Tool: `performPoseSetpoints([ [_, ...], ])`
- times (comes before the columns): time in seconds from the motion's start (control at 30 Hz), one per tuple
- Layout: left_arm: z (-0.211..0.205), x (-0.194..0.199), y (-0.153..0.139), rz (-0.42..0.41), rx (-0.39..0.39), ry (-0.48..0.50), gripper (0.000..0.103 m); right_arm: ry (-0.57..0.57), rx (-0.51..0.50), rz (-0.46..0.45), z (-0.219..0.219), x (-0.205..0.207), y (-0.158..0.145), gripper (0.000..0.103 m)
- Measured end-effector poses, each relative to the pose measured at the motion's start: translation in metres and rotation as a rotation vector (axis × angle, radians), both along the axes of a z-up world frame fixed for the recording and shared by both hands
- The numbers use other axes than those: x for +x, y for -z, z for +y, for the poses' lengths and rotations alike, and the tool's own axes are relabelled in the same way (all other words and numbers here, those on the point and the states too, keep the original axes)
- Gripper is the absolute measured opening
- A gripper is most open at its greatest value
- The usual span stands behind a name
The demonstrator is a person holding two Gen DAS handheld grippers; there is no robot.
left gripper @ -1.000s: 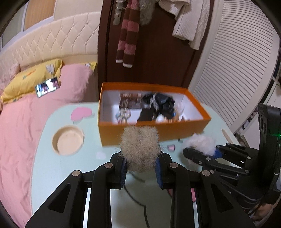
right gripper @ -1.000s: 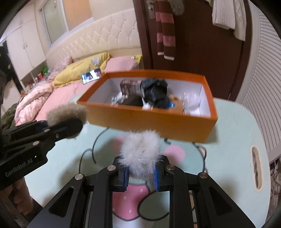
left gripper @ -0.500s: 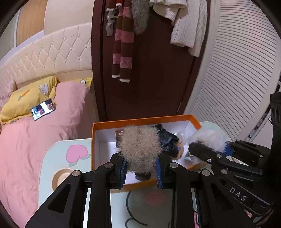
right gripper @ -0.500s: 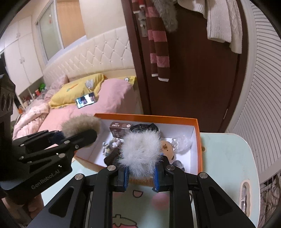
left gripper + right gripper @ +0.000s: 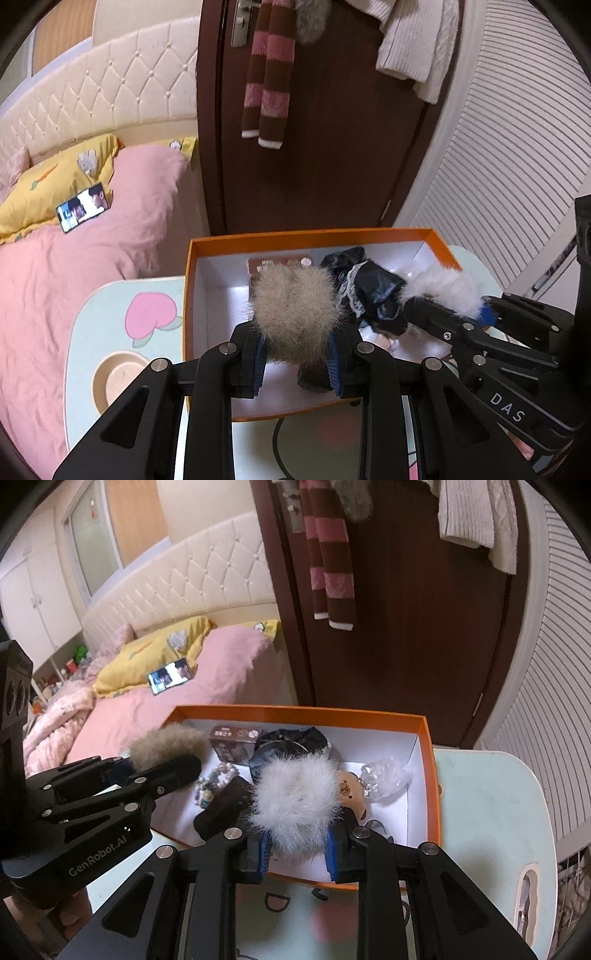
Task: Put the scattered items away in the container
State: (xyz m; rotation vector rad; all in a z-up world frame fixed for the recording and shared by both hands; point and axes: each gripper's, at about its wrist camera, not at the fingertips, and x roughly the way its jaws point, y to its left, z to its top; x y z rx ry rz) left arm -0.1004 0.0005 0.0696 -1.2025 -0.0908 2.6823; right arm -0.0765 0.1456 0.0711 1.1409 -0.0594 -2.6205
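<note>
An orange box (image 5: 306,234) with white inner walls stands on the pale blue table. My left gripper (image 5: 295,354) hovers over the box's left half with a tan fur pom-pom (image 5: 295,314) between its pads; the jaws are opening. My right gripper (image 5: 297,845) hovers over the box's middle with a white fur pom-pom (image 5: 295,801) between its blue pads; its jaws are opening too. Each view shows the other gripper beside it: the right gripper (image 5: 436,314) with the white pom-pom (image 5: 443,288), the left gripper (image 5: 166,768) with the tan pom-pom (image 5: 166,744).
The box holds black cloth (image 5: 369,284), a small brown carton (image 5: 234,744), a bead bracelet (image 5: 214,782) and clear plastic (image 5: 384,775). The table has a round recess (image 5: 118,376) at its left. A pink bed (image 5: 74,277) with a phone (image 5: 83,212) lies left; a dark door (image 5: 332,147) stands behind.
Both grippers moved forward from in front of the box to above its inside, each carrying its pom-pom. The pads now stand slightly wider around the fur.
</note>
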Motion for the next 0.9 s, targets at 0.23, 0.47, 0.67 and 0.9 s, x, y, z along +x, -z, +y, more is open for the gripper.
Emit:
performPoseSetpoints([
  [0.23, -0.004, 0.003, -0.002, 0.040, -0.029, -0.055, 0.073, 0.044, 0.004, 0.025, 0.010, 0.001, -0.001, 0.060],
  [0.47, -0.012, 0.005, -0.005, 0.026, 0.003, -0.067, 0.075, 0.062, -0.005, 0.017, 0.017, 0.001, -0.001, 0.062],
  [0.67, -0.009, 0.006, -0.004, -0.019, -0.003, -0.056, 0.075, 0.061, -0.007, 0.015, 0.016, 0.003, -0.004, 0.062],
  [0.9, -0.006, 0.013, -0.010, -0.005, -0.022, -0.056, 0.075, 0.054, 0.008, 0.024, 0.013, 0.007, -0.007, 0.062],
])
